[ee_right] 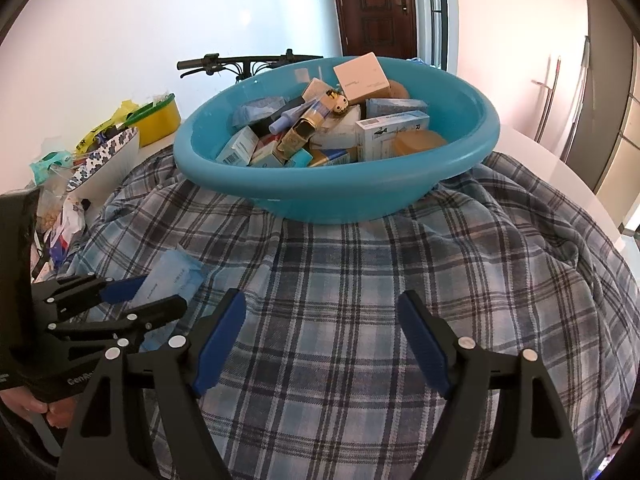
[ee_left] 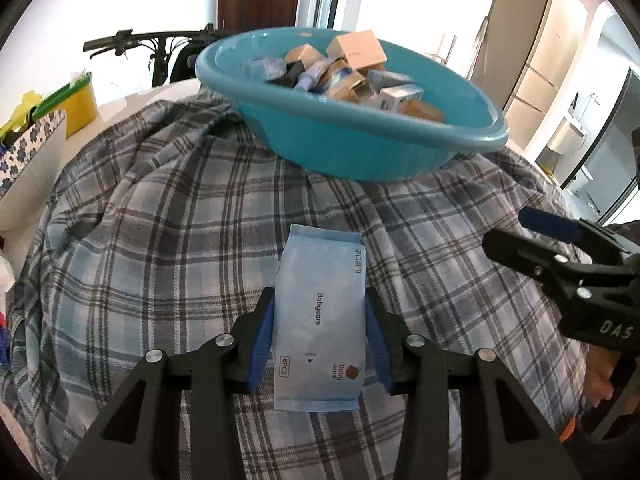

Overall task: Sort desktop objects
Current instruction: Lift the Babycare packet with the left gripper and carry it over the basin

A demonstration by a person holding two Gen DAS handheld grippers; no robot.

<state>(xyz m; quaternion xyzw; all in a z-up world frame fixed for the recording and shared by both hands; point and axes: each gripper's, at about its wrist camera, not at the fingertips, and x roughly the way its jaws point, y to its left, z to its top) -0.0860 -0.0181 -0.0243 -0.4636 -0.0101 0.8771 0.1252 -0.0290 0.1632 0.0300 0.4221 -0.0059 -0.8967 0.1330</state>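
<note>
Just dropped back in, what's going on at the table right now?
A person is sorting small items with a gripper in each hand. The left gripper has its pads against both sides of a light blue wipes pack lying on the plaid cloth. The right gripper hangs open and empty over bare cloth. Behind them the teal basin is already piled with small boxes and tubes.

Left wrist view: mounted behind the left gripper [ee_left: 319,334], angled steeply down and forward over the plaid cloth [ee_left: 160,240], close to it; blue basin [ee_left: 360,148] at the cloth's far edge.

Right wrist view: behind the right gripper [ee_right: 322,338], same downward tilt, similarly near.

Shared: cloth, basin [ee_right: 336,196], door beyond; each view catches the other gripper at its side edge.
</note>
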